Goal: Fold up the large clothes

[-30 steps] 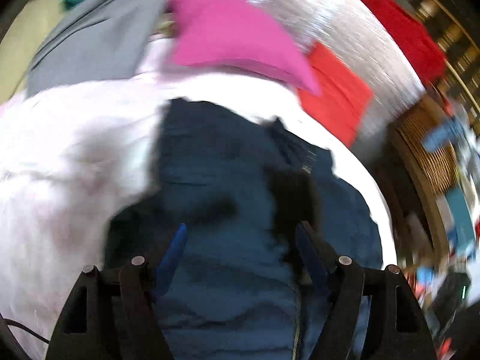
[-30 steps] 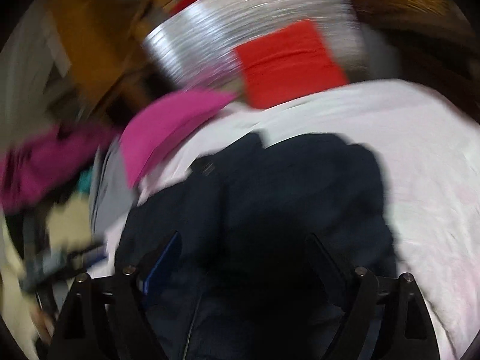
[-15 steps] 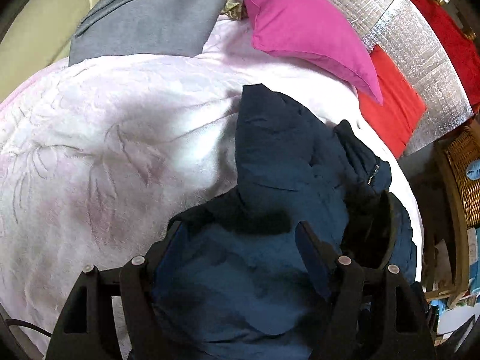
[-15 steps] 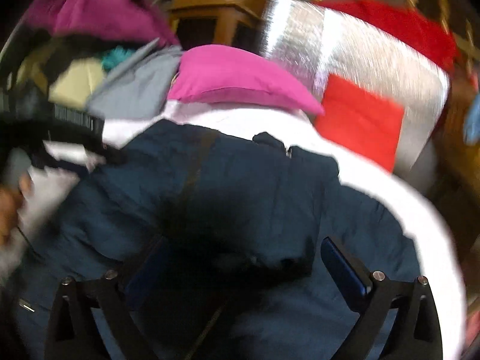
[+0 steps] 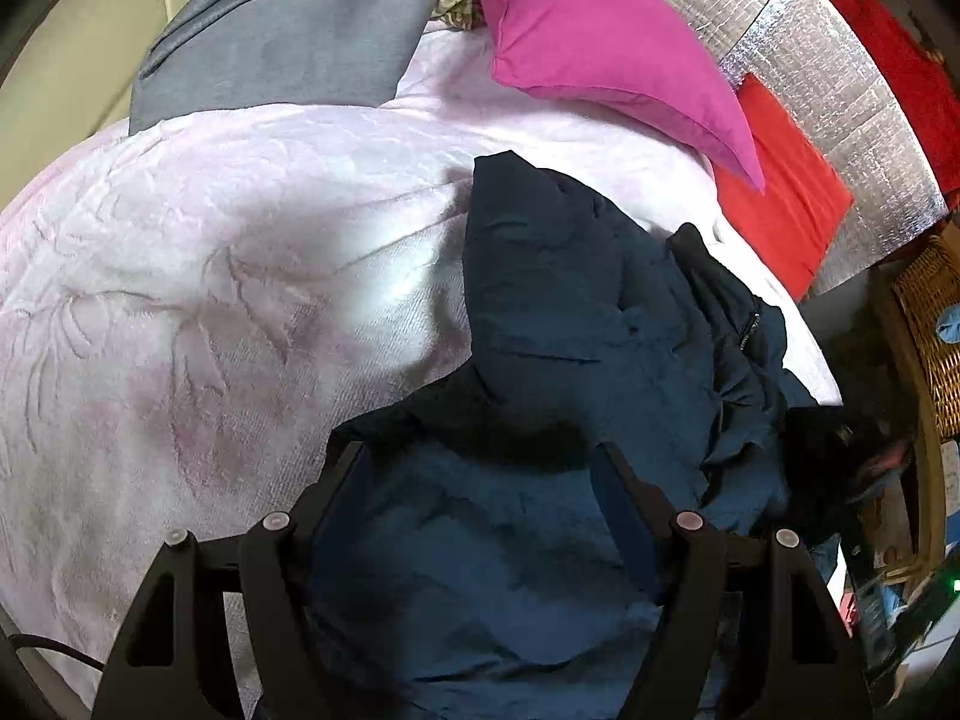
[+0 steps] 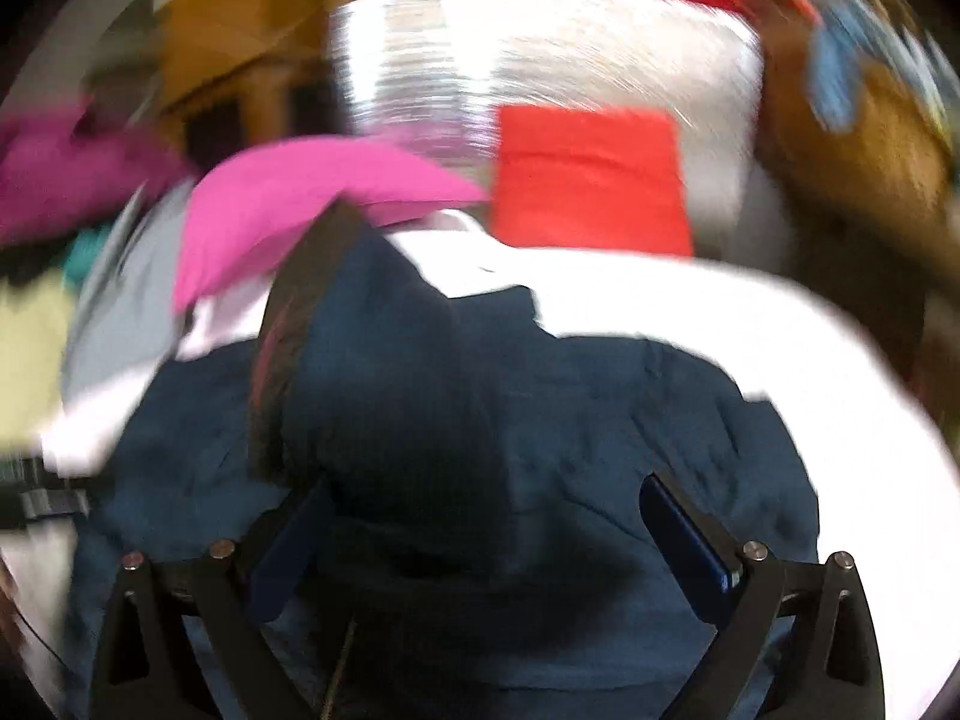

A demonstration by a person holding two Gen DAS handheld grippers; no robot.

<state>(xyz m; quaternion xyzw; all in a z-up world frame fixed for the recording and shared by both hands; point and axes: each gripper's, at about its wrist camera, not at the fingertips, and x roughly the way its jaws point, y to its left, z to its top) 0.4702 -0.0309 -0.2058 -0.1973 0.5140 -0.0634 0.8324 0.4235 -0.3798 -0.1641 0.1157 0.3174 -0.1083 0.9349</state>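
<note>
A dark navy jacket (image 5: 576,324) lies crumpled on a pale pink bedspread (image 5: 210,276), one sleeve reaching toward the far side, its zipper at the right. My left gripper (image 5: 480,456) is open, its fingers spread just above the jacket's near part. The right wrist view is motion-blurred: the same jacket (image 6: 570,408) fills its lower half, and my right gripper (image 6: 480,492) is open over it with nothing between the fingers. A dark strap-like strip (image 6: 294,336) lies across the jacket at the left.
A magenta pillow (image 5: 606,48) and a grey garment (image 5: 288,30) lie at the far end of the bed. A red cloth (image 5: 786,180) rests against a silver foil panel (image 5: 840,96). A wicker basket (image 5: 930,324) stands right of the bed.
The left view has barely shifted and stays over the jacket. The right gripper has swung fast across the jacket, its view blurring and turning toward the foil panel and red cloth.
</note>
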